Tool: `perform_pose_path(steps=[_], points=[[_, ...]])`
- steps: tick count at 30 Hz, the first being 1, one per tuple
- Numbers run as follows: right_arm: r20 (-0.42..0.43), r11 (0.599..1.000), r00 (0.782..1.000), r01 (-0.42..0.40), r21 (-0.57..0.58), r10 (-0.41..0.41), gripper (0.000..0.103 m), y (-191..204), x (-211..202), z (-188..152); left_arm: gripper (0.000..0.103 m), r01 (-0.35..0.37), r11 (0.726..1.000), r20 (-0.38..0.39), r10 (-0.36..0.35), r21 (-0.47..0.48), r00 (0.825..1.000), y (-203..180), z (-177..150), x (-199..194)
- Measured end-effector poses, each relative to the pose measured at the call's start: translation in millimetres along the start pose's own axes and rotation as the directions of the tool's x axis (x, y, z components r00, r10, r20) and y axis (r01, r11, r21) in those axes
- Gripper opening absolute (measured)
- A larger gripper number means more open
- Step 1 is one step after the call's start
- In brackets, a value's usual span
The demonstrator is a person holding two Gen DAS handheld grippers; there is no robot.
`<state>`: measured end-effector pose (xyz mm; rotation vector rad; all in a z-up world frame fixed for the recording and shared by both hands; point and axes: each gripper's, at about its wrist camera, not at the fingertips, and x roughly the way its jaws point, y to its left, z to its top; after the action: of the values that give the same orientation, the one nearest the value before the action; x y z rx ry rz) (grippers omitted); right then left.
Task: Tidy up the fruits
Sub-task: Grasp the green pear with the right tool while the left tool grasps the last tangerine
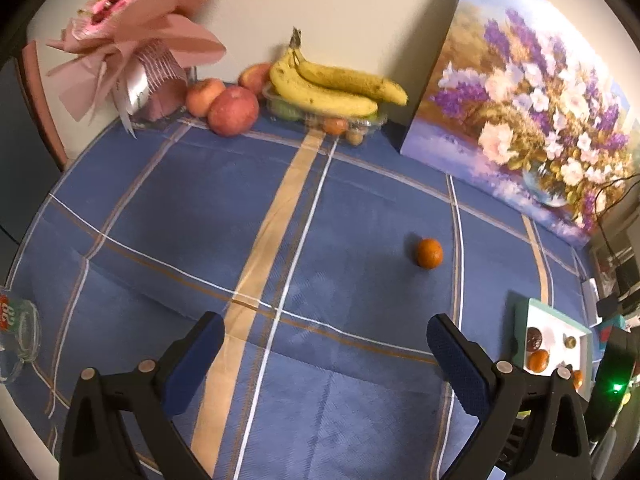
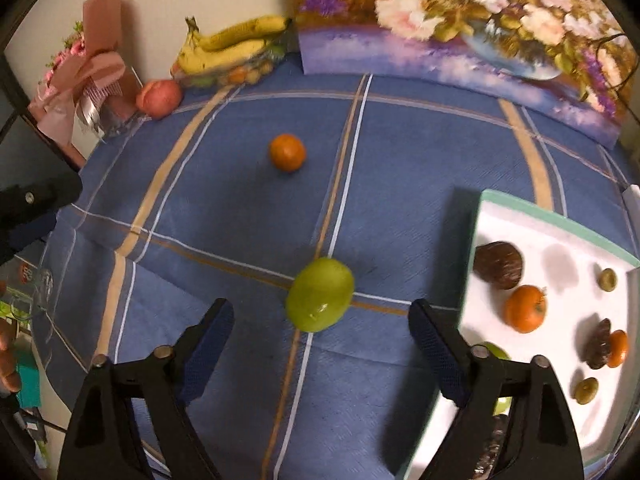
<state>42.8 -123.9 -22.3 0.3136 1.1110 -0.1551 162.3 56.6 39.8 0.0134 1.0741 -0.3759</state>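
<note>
A small orange (image 1: 429, 253) lies alone on the blue checked tablecloth; it also shows in the right wrist view (image 2: 287, 152). A green fruit (image 2: 320, 300) lies on the cloth just ahead of my open right gripper (image 2: 320, 322), between its finger lines. A white tray (image 2: 560, 236) at the right holds an orange (image 2: 525, 308), brown fruits (image 2: 498, 265) and small green ones. My left gripper (image 1: 324, 334) is open and empty above the cloth, short of the lone orange. The tray shows at the left wrist view's right edge (image 1: 556, 324).
Bananas (image 1: 332, 84) lie on a clear plastic box against the wall, with apples (image 1: 233, 110) beside them. A pink bouquet (image 1: 132, 40) stands at the back left. A flower painting (image 1: 532, 112) leans on the wall at the right. A glass (image 1: 16, 332) sits at the table's left edge.
</note>
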Motion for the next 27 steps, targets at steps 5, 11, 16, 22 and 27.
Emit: perform_pose_path(steps=[5,11,16,22,27], points=[[-0.029,1.000,1.000,-0.012,0.004,0.012,0.072,2.1,16.8,1.1,0.101,0.006,1.000,-0.052,-0.006,0.004,0.999,-6.1,-3.5,20.3],[-0.040,0.999,0.999,-0.031,0.008,0.031,0.059,3.0,31.1,4.3,0.101,0.010,1.000,-0.088,-0.012,-0.023,0.996,-7.0,-5.0,37.3],[-0.038,1.000,0.999,-0.022,0.005,0.022,0.056,3.5,36.0,5.1,0.101,0.001,1.000,-0.088,-0.003,-0.022,0.996,-8.5,-1.8,43.4],[-0.047,0.999,0.999,-0.025,0.026,0.026,0.047,-3.3,44.2,6.7,0.101,0.003,1.000,-0.090,-0.006,-0.028,0.996,-10.0,0.8,47.8],[-0.046,0.999,0.998,-0.032,0.026,0.033,0.046,-5.2,43.0,8.4,0.101,0.014,0.999,-0.086,-0.017,-0.037,0.996,-12.3,3.4,51.0]])
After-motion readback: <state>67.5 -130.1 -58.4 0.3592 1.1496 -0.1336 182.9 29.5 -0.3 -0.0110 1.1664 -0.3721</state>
